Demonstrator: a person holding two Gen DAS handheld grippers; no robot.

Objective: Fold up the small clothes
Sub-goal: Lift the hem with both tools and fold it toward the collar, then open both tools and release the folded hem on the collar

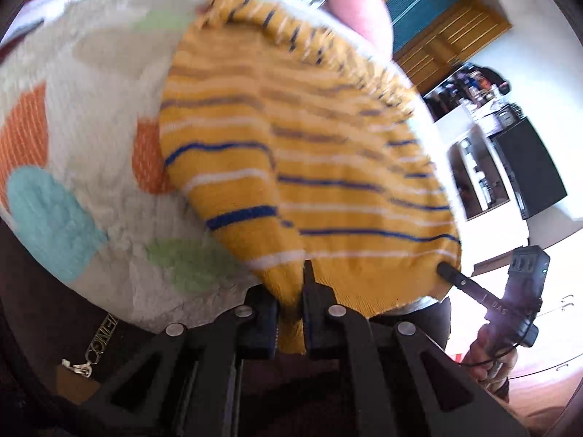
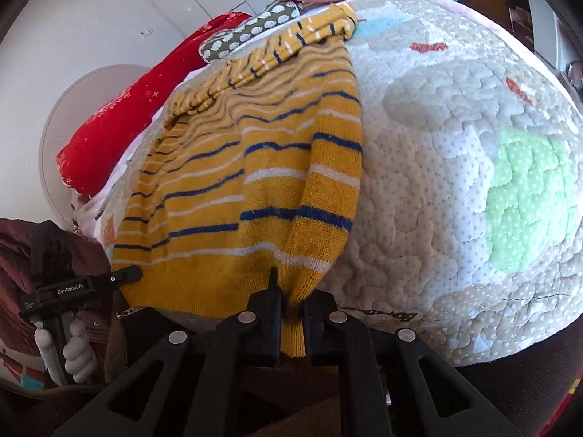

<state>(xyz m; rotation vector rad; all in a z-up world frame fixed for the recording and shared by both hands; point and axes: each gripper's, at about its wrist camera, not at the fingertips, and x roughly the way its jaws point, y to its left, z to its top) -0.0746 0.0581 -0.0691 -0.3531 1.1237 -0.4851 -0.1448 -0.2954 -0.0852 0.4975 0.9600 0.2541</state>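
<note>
Quilted bed (image 2: 455, 182) carries a striped sweater (image 2: 255, 167), hem pinched by both claws, "GenRobot.AI" on the left claw (image 2: 136, 273)

"GenRobot.AI" in white on the left gripper (image 2: 136, 273) body

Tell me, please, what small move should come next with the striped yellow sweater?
Probably lift both corners and carry the hem toward the collar: the left gripper and right gripper each pinch the hem of the yellow knitted sweater with blue and white stripes, spread flat on the quilted bedspread.
</note>
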